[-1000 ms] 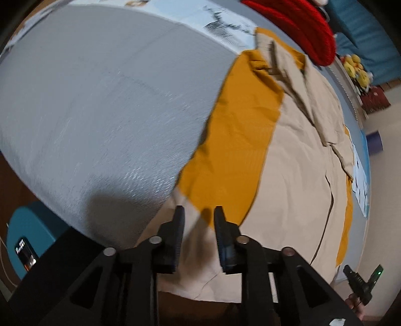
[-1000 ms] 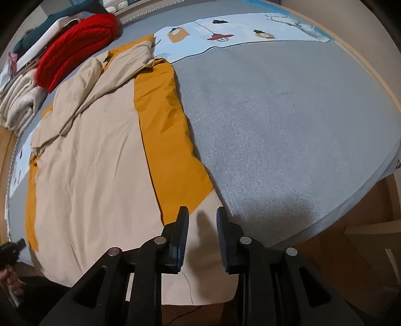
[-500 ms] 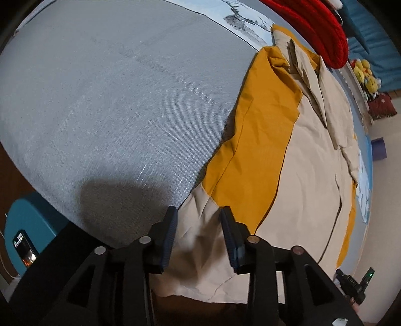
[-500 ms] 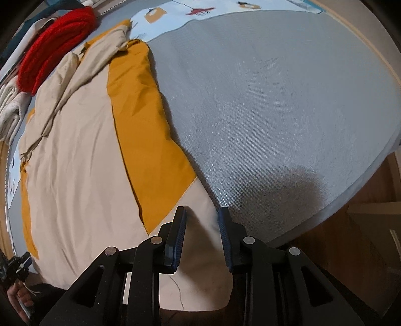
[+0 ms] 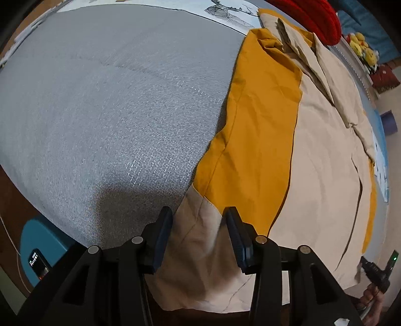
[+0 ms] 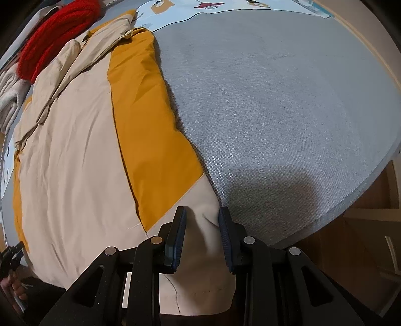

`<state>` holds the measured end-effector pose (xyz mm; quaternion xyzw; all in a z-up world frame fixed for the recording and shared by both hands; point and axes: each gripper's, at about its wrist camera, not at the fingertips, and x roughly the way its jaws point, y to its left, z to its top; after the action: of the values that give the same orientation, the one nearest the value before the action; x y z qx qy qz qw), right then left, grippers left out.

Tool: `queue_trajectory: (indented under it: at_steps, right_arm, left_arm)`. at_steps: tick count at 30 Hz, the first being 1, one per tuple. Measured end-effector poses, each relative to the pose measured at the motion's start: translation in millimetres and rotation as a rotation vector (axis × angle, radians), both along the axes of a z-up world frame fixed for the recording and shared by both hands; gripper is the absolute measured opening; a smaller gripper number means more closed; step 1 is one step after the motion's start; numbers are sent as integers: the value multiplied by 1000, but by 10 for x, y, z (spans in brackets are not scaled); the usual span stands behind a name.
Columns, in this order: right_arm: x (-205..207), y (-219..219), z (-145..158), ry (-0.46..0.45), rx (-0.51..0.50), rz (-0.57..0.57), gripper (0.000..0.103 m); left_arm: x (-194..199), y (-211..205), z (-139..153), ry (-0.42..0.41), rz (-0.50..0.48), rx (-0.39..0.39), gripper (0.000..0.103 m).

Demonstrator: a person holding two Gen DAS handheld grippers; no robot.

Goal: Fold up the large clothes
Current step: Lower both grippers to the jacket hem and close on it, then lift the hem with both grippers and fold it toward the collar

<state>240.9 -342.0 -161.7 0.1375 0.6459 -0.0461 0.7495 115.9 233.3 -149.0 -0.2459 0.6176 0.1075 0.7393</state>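
Note:
A large beige and mustard-yellow garment (image 5: 313, 155) lies spread flat on a grey bed cover (image 5: 112, 100), its collar at the far end. It also shows in the right wrist view (image 6: 75, 150). My left gripper (image 5: 199, 218) is open, its jaws straddling a raised beige fold at the near hem corner. My right gripper (image 6: 201, 217) is open, its jaws either side of a beige hem fold next to the garment's edge on the grey cover (image 6: 275, 100). Neither gripper has closed on the cloth.
A red knitted item (image 5: 313, 15) lies beyond the collar, also in the right wrist view (image 6: 55, 35). A printed light-blue sheet (image 6: 225, 7) lies at the far end. A teal device (image 5: 40, 250) stands below the bed edge. Folded white textiles (image 6: 7, 92) lie far left.
Both grippers have come down and forward onto the near hem. The left jaws have opened wider, and the right jaws slightly. Beige cloth now bunches between each pair.

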Motion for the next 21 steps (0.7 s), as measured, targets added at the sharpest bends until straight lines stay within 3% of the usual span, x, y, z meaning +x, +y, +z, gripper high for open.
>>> queue_trajectory:
  at_steps: [3,5,12,21]
  right_arm:
    - [-20,-1,-3,-4,-1,20,23]
    - [-25,17,0,-8,-3,34,10]
    - [-72,126,245,-87,2,75,3]
    - [-190,37,1044,-269,139,92,2]
  left_arm:
    - [14,-74,5,13,-50,52,34]
    - [13,-113,25,8,-76,54,8]
    - [-31,-198,356,-80,-124,41,3]
    - [-91,-359,1056,-253,-232,-24,3]
